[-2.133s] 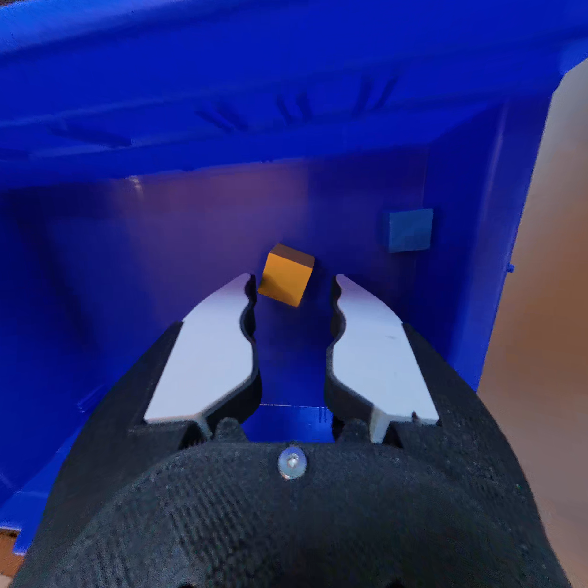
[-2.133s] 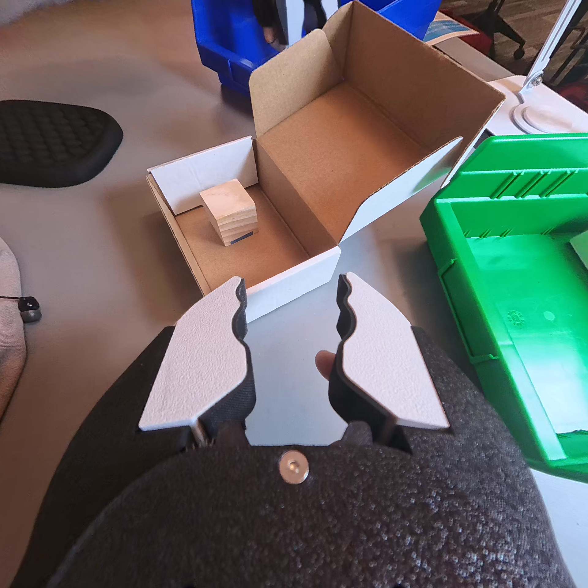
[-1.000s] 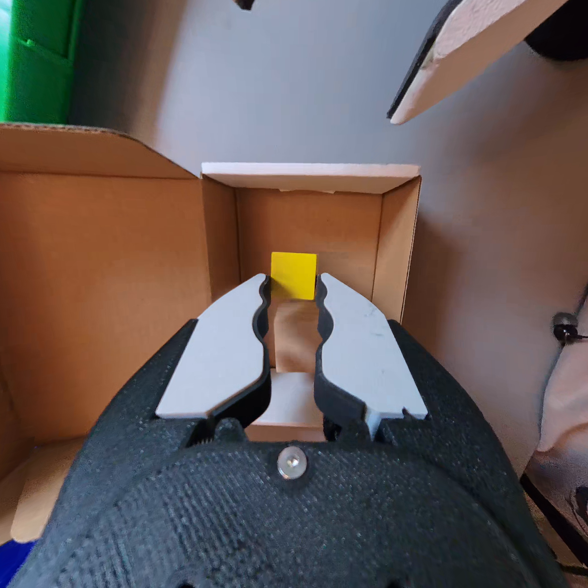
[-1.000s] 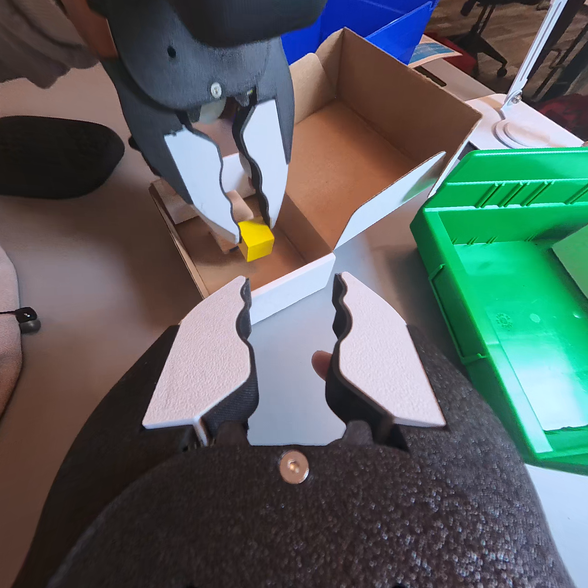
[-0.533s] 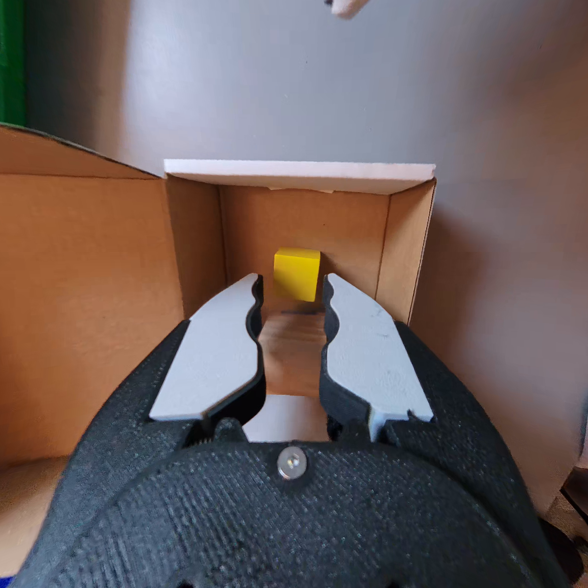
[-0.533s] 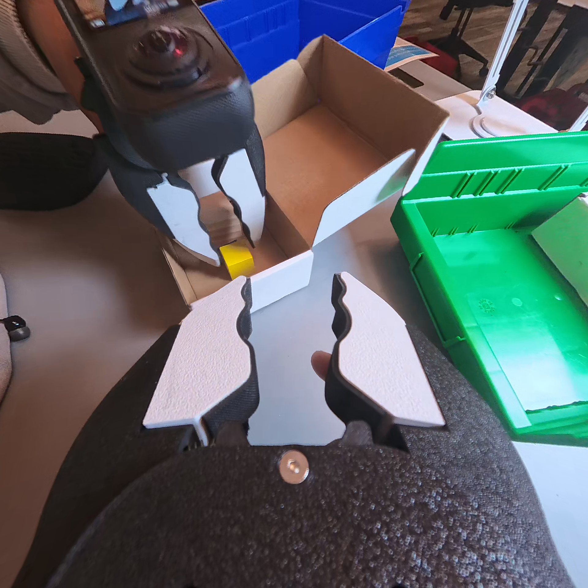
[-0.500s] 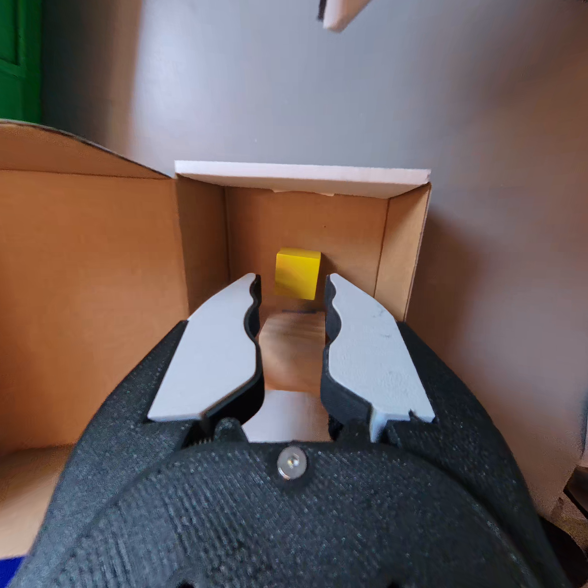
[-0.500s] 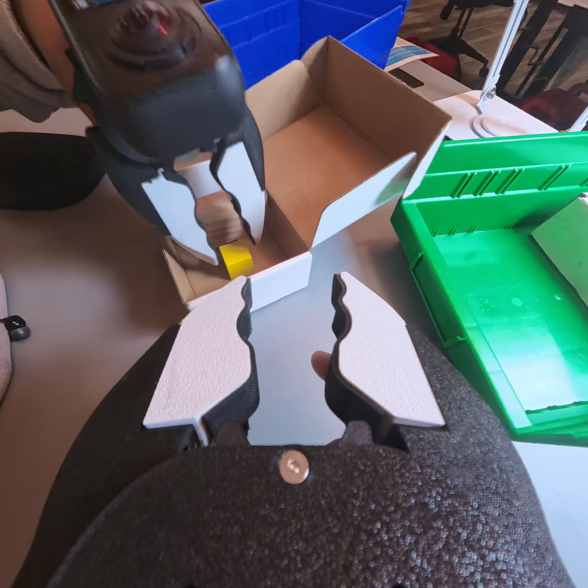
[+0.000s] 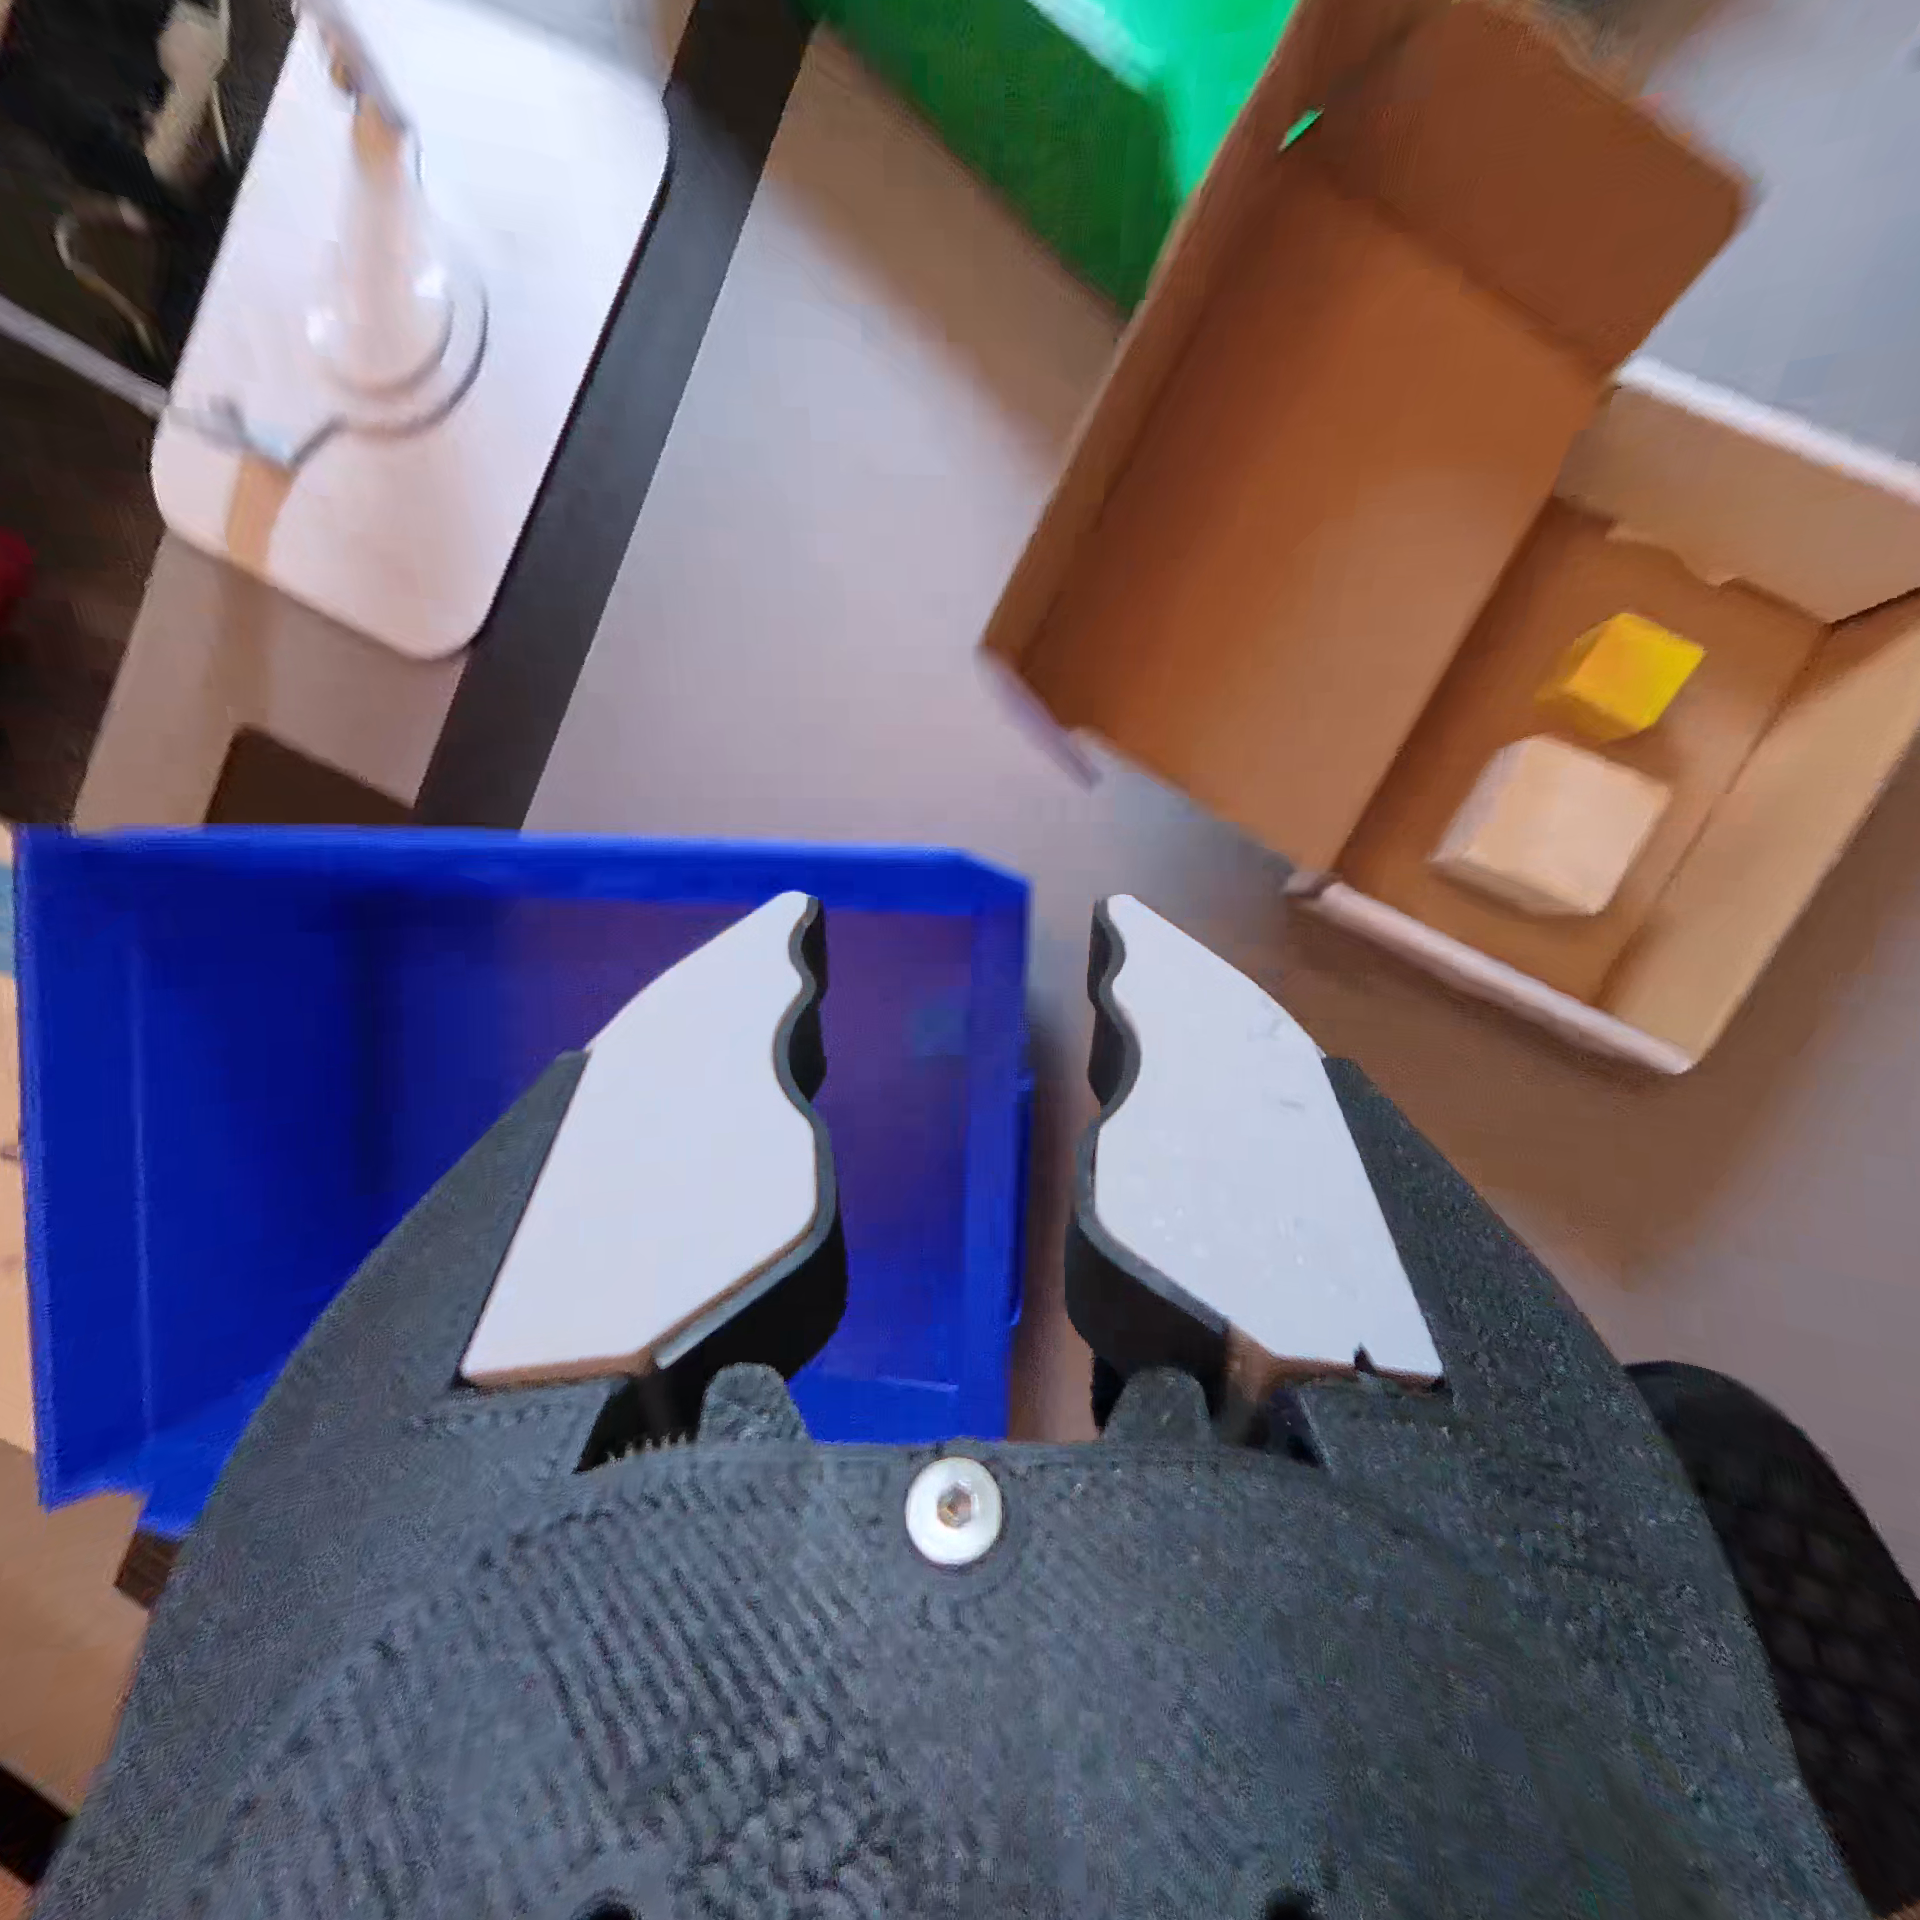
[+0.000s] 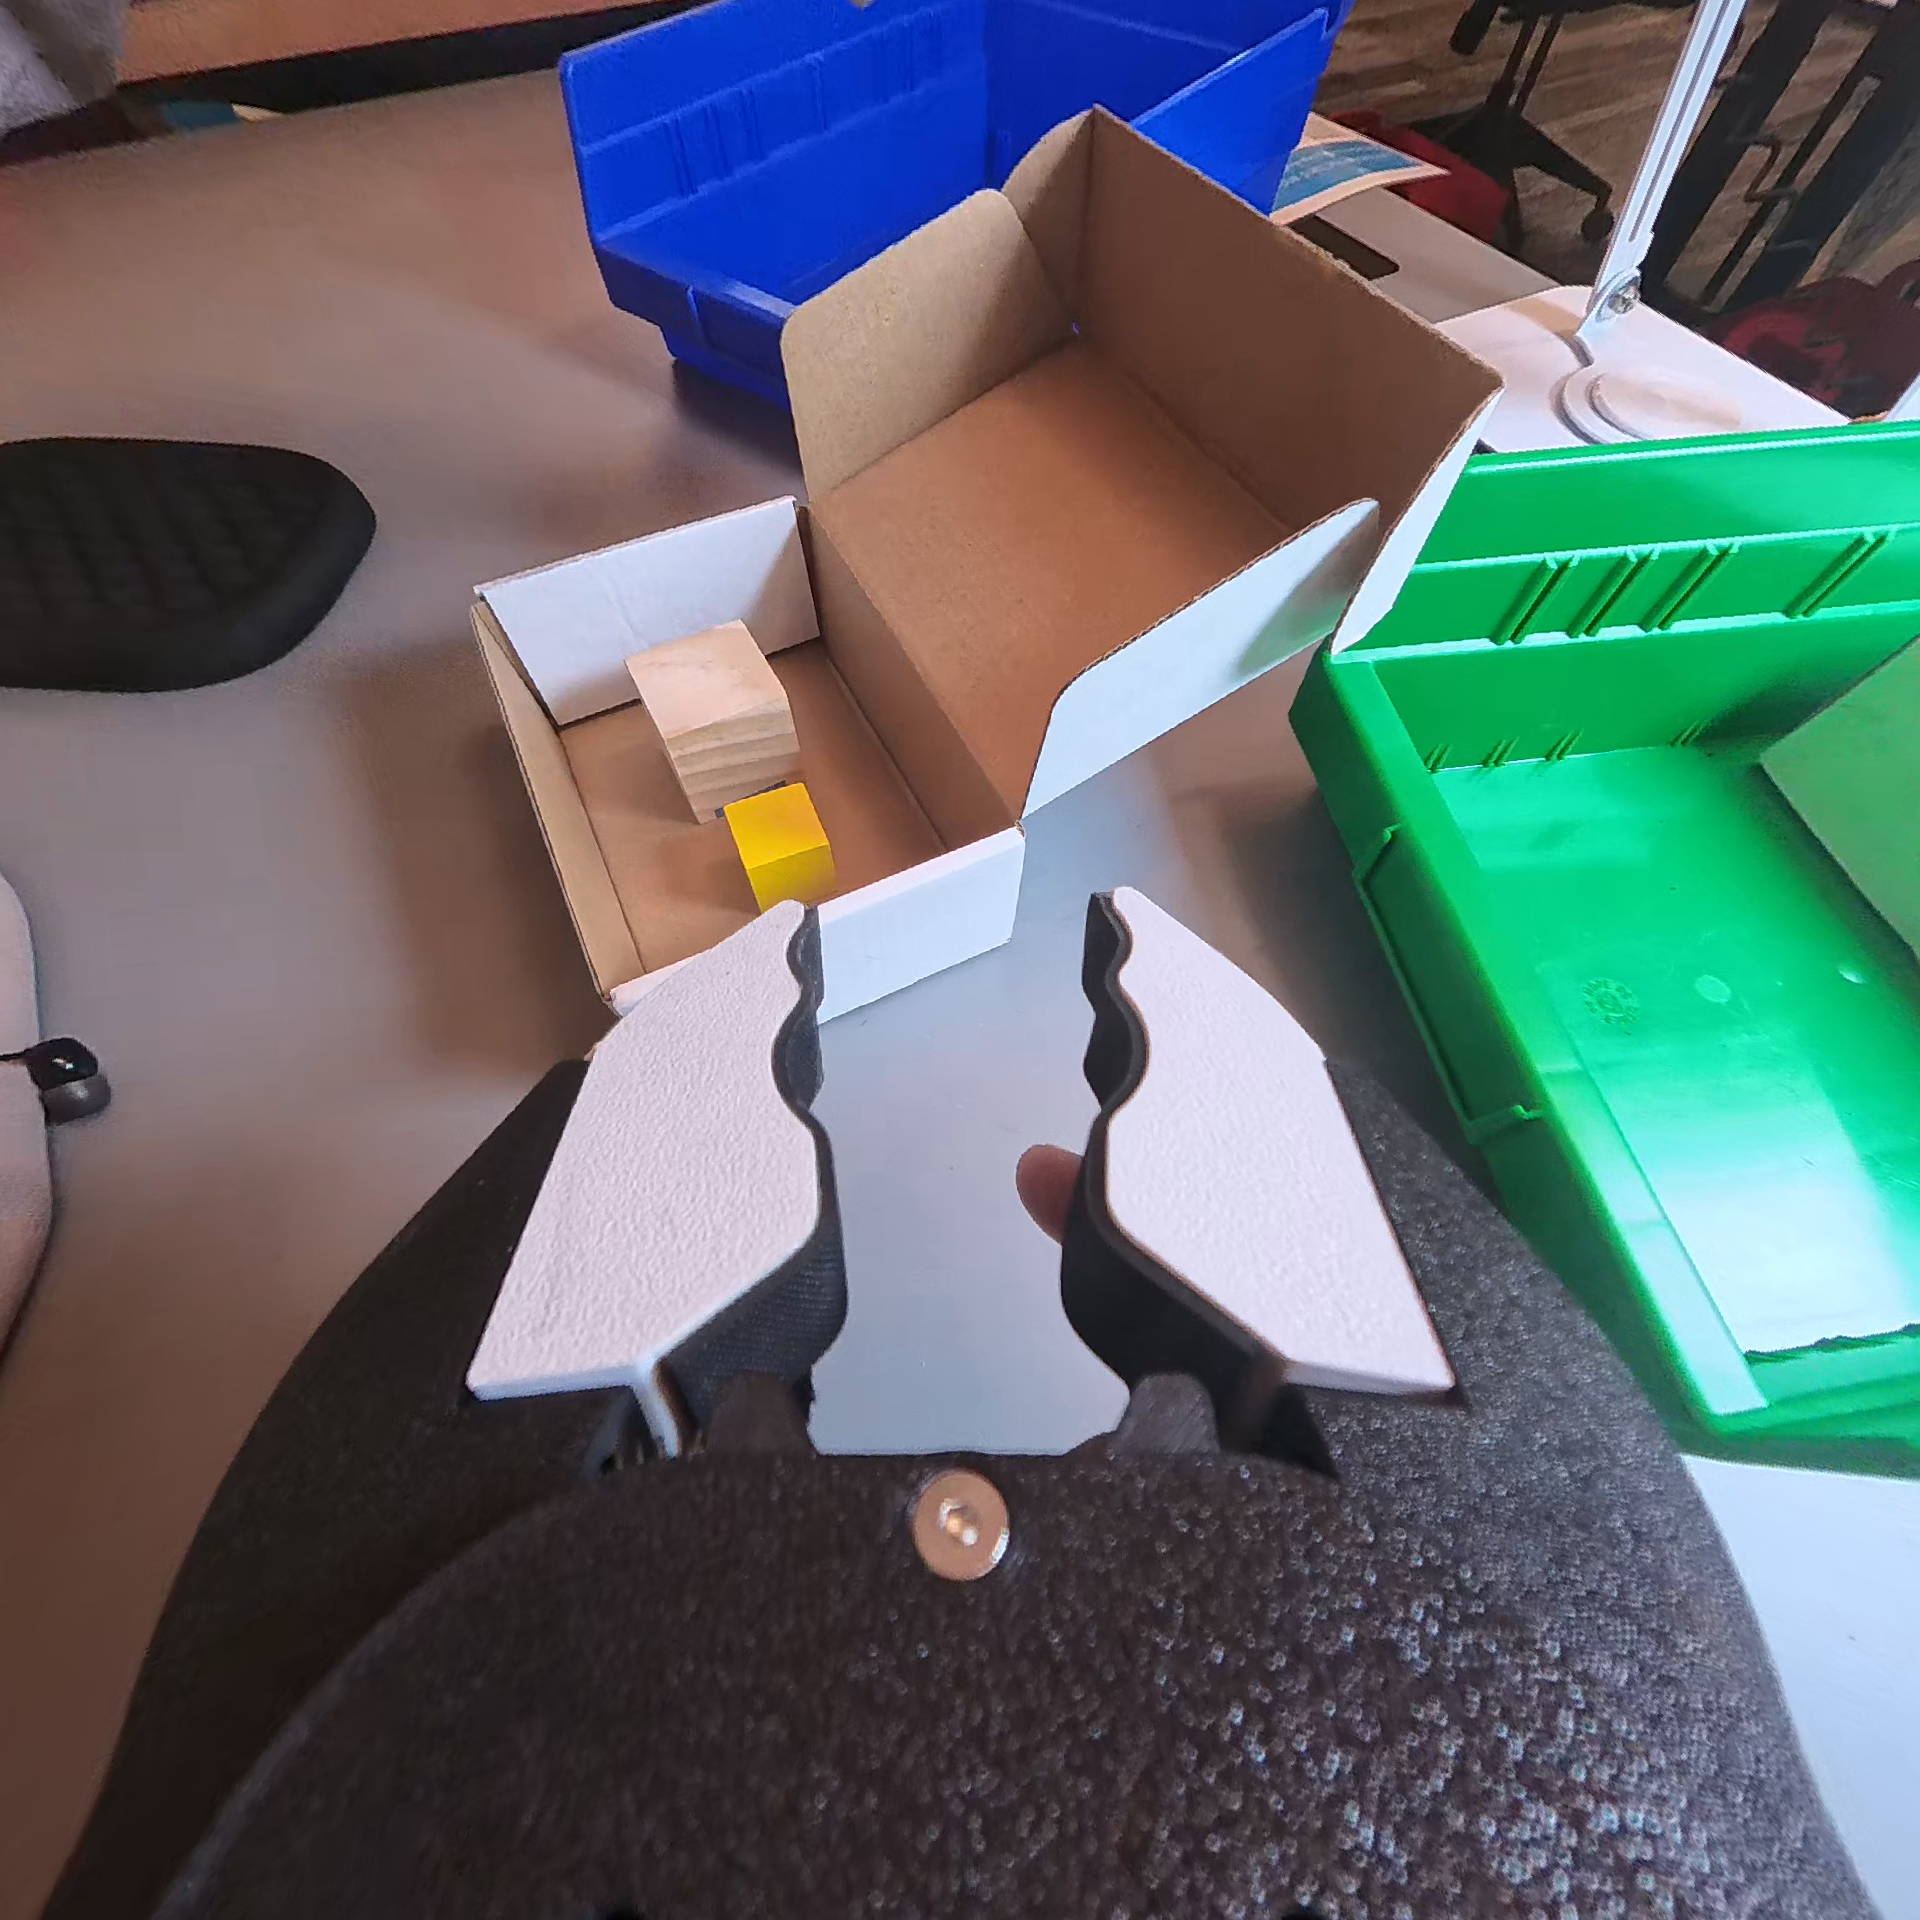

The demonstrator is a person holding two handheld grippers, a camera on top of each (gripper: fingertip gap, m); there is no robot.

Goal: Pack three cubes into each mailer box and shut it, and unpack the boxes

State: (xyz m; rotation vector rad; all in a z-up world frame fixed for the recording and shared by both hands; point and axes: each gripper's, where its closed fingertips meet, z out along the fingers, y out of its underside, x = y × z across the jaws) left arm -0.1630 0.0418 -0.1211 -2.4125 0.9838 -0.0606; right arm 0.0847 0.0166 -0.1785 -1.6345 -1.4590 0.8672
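Hovering over the blue bin (image 9: 520, 1091): left gripper (image 9: 956, 935), fingers spread wide, nothing between them. The left wrist view is motion-blurred, but the bin's inside looks bare where it shows.

Right gripper (image 10: 951, 935) also gaping and empty, held above the grey table (image 10: 260, 831) just in front of the mailer box (image 10: 914, 935). A fingertip (image 10: 1044, 1184) of the person shows beside its right finger.

Mailer box stands open, white outside, brown cardboard inside, lid (image 10: 1091, 499) folded back and upright behind the tray. Two cubes in the tray:
- plain wooden cube (image 10: 717, 712), larger, toward the back left, near the white side flap
- yellow cube (image 10: 779, 847), smaller, just in front of the wooden one, near the front wall; cannot tell if the two touch

Same pair shows in the left wrist view: wooden cube (image 9: 1548, 842), yellow cube (image 9: 1621, 675), box (image 9: 1507, 1018) off to the right of the left gripper.

Green bin (image 10: 1662, 935) sits right of the box, close to its lid flap. Blue bin (image 10: 883, 156) lies behind the box. Black mesh pad (image 10: 156, 561) on the table to the left, well apart from the box. White lamp base (image 10: 1652, 400) at the far right edge of the table.
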